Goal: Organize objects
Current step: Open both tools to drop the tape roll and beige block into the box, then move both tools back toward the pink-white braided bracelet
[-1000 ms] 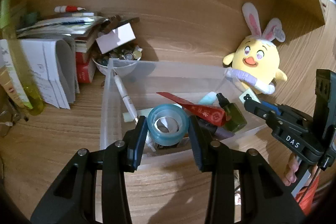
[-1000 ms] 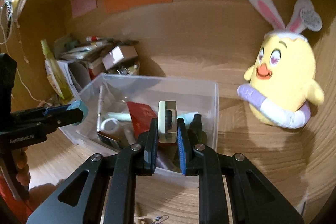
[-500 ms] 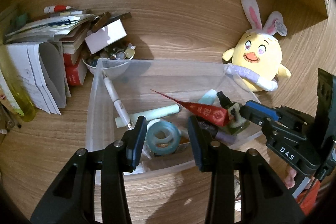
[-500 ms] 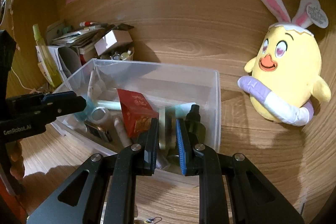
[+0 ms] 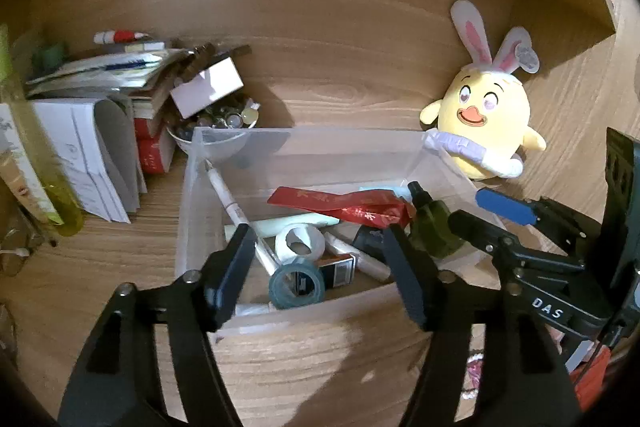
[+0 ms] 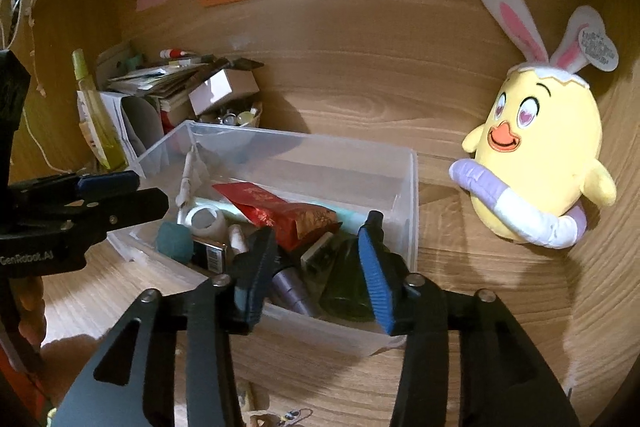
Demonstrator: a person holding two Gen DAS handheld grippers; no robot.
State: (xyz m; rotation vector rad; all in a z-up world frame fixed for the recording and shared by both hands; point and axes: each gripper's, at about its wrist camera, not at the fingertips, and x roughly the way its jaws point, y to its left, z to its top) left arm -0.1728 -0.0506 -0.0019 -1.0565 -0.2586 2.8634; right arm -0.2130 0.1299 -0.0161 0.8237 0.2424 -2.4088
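Now both grippers are hanging over the near wall of the clear bin (image 5: 188, 211), each with its fingers spread wide and holding nothing. The left gripper (image 5: 318, 273) is sitting just above the blue tape roll (image 5: 297, 285), which is lying inside the bin against the near wall, standing on edge with its hole facing the camera; the roll is lying straight ahead between the two fingers, slightly left of centre. Beside it a white tape roll (image 5: 300, 242) and a white pen (image 5: 228, 201) are resting, the pen's long axis running from the far left corner toward the near wall. The right gripper (image 6: 318, 275) is hovering over the bin's right end, where a dark green bottle (image 6: 344, 291) and a purple tube (image 6: 294, 289) are lying directly below its fingers. The red envelope (image 6: 280, 213) is slanting across the middle, roughly between both grippers. Judging by this, nothing loose is waiting nearby on the surface (image 5: 320, 355) within these views, so any next pick is probably lying outside them
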